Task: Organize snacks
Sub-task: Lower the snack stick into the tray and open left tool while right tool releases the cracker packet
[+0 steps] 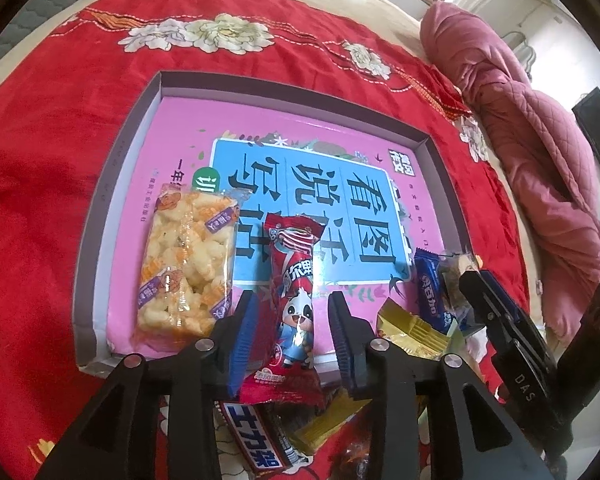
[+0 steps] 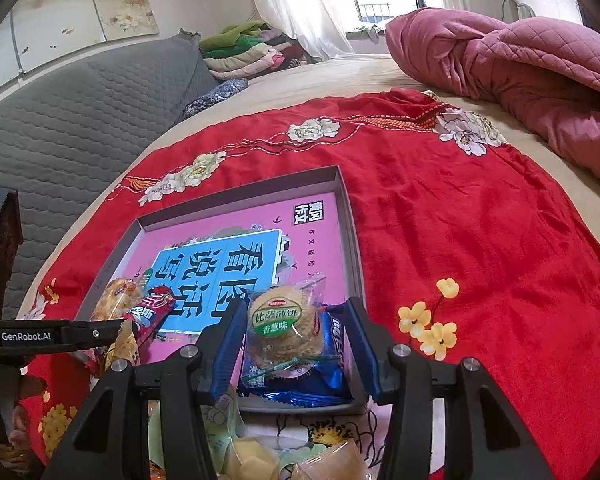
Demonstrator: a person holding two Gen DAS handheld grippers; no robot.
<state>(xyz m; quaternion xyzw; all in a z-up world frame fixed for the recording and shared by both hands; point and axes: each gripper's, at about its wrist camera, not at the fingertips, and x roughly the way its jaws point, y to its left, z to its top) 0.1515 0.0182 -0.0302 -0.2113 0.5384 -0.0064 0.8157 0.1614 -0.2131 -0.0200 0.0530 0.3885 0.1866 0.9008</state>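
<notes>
The shallow grey tray (image 1: 100,208) mid-frame holds a pink book (image 1: 188,128), a clear puffed-rice bar (image 1: 186,264) and a red panda-printed wrapper (image 1: 294,280) lying free between the left gripper's (image 1: 292,320) parted jaws, while the right gripper's (image 2: 300,344) jaws stand apart around a round cracker pack (image 2: 286,328) lying on a blue packet (image 2: 332,376) at the tray's lower-right corner.

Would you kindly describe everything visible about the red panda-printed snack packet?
The red panda-printed snack packet is a long, glossy plastic wrapper with crimped ends and a cartoon panda. It lies lengthwise across the shallow box's near rim, beside the puffed rice bar, between the left gripper's opened fingers, which no longer press it.
</notes>
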